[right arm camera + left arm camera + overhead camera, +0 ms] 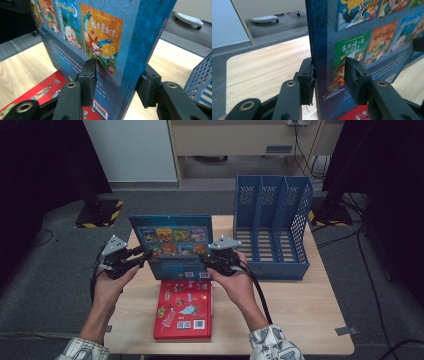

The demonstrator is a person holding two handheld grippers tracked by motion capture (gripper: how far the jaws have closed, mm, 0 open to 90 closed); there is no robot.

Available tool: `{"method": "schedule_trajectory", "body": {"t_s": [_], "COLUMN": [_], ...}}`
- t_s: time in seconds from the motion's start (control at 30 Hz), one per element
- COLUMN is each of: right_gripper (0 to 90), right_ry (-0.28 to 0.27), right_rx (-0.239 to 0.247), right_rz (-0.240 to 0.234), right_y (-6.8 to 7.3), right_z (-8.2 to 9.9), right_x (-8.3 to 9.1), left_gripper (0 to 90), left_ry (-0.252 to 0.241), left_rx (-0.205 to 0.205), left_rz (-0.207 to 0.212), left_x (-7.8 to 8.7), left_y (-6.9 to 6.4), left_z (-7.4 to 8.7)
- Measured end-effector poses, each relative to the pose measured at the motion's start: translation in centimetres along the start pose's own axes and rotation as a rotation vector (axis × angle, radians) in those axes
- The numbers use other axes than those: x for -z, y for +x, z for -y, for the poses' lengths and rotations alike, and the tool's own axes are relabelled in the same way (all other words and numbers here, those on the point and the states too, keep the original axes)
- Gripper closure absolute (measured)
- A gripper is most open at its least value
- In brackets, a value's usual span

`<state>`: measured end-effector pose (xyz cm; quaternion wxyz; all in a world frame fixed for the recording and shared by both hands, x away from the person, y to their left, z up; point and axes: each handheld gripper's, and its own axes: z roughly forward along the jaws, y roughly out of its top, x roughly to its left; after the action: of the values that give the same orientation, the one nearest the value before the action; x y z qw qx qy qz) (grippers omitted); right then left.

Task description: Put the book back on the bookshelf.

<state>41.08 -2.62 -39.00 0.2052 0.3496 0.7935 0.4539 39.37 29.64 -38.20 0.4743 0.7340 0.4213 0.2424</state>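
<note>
Blue book (172, 245) upright between both hand-held grippers' jaws.

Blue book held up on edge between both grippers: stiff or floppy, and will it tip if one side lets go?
The blue book probably handles stiff: it stands flat with no sag between the left gripper and right gripper. Its thick board edge suggests some weight. Upright over the red book, it would likely topple if released.

In the left gripper view, the blue book (362, 37) runs off the top edge above the fingers (355, 75), and it hides most of the red book (359, 115) behind them.
</note>
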Motion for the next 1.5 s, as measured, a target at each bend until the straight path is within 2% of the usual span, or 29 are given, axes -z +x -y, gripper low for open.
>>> {"method": "schedule_trajectory", "body": {"t_s": [0.1,0.2,0.33,0.37,0.5,0.6,0.8,1.07,1.27,1.3,1.43,1.5], "right_gripper": [58.2,60.7,64.2,65.7,67.3,68.5,68.6,61.7,55.7,52.6,48.1,48.8], "right_ry": [0.001,-0.008,-0.026,-0.033,-0.039,-0.050,-0.069,-0.137,-0.172,-0.194,-0.225,-0.241], "right_rx": [0.007,0.021,0.031,0.040,0.038,0.038,0.050,0.095,0.101,0.108,0.109,0.103], "right_rz": [-0.022,-0.033,-0.062,-0.082,-0.102,-0.117,-0.138,-0.184,-0.204,-0.206,-0.215,-0.228], "right_y": [0.4,0.7,1.2,1.5,1.5,1.7,2.2,3.0,3.3,3.5,3.8,3.8], "right_z": [0.0,0.1,0.3,0.5,0.9,1.2,1.5,1.2,0.6,0.4,-0.1,-0.4], "right_x": [0.4,0.8,1.3,1.7,1.9,2.2,2.6,2.7,2.4,2.3,2.0,1.9], "left_gripper": [54.1,50.8,41.7,40.4,39.9,36.0,30.4,26.7,26.6,26.6,26.6,26.6], "left_ry": [-0.004,-0.015,-0.019,-0.023,-0.036,-0.043,-0.052,-0.057,-0.059,-0.059,-0.060,-0.059], "left_rx": [0.008,0.008,0.008,0.005,-0.010,-0.014,0.002,0.003,0.005,0.006,0.005,0.006], "left_rz": [-0.003,0.012,0.026,0.032,0.045,0.056,0.075,0.091,0.092,0.090,0.090,0.089], "left_x": [-0.1,-0.2,-0.3,-0.3,-0.4,-0.5,-0.8,-0.8,-0.8,-0.8,-0.8,-0.8], "left_y": [0.0,0.2,0.3,0.3,0.2,0.1,0.0,0.0,0.0,0.0,0.0,0.0], "left_z": [0.0,0.1,0.3,0.3,0.4,0.5,0.5,0.4,0.5,0.5,0.5,0.5]}}
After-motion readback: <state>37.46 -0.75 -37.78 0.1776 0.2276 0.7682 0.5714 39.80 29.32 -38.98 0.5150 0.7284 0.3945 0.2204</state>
